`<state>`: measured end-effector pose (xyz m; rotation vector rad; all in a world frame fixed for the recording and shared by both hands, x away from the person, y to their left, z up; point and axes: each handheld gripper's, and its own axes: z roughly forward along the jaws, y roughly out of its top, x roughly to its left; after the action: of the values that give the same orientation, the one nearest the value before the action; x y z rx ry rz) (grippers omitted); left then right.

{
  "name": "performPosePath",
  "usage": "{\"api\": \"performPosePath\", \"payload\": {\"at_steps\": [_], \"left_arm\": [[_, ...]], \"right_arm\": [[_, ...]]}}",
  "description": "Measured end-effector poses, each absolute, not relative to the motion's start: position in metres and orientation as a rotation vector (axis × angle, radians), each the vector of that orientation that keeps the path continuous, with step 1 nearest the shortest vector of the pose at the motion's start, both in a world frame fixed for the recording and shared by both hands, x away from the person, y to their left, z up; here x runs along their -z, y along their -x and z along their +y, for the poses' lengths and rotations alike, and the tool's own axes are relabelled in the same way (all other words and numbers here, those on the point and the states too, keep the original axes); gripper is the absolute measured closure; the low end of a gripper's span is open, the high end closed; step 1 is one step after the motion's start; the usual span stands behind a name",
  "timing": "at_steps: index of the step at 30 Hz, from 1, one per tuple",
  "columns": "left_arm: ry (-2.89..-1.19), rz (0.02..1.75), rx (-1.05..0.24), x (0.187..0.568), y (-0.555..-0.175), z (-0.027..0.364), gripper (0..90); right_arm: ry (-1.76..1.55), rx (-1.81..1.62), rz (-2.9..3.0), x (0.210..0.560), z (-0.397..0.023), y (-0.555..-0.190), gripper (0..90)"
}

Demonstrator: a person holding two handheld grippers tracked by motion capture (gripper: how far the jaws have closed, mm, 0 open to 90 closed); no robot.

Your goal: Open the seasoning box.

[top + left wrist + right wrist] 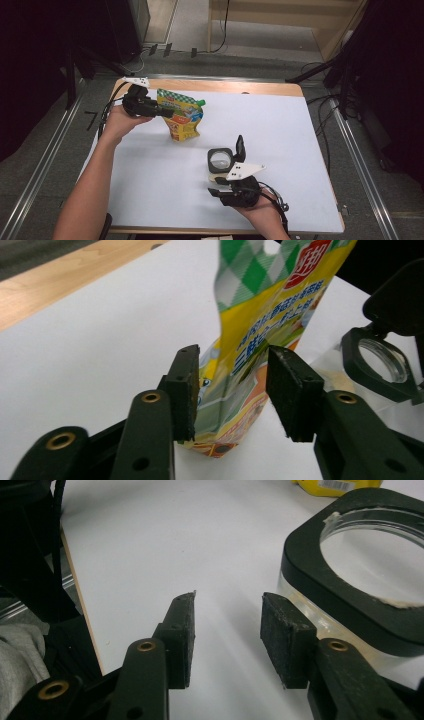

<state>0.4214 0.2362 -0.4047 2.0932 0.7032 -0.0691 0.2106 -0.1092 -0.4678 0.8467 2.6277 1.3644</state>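
On the white tabletop [300, 150] edged in wood, my left gripper [232, 390] straddles the yellow-and-green printed refill pouch [260, 340] standing far left; one pad touches it, the other looks just clear, so I count it unclamped. My right gripper [227, 630] gapes empty beside the clear square jar with black rim [360, 575], near centre. Next I'd squeeze the pouch firmly.
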Motion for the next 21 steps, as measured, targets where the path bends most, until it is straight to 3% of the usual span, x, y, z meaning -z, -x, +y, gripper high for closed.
{"api": "performPosePath", "payload": {"at_steps": [8,17,21], "left_arm": [[-2.113,0.658,0.07,0.403,-0.412,0.221,69.3],[-2.075,0.657,0.073,0.402,-0.407,0.218,90.0],[-2.082,0.687,0.078,0.395,-0.404,0.217,90.0]], "right_arm": [[-0.841,-1.362,2.631,0.47,-0.105,-0.212,58.3],[-0.825,-1.386,2.61,0.469,-0.097,-0.212,53.2],[-0.803,-1.397,2.618,0.469,-0.089,-0.211,53.3]]}}
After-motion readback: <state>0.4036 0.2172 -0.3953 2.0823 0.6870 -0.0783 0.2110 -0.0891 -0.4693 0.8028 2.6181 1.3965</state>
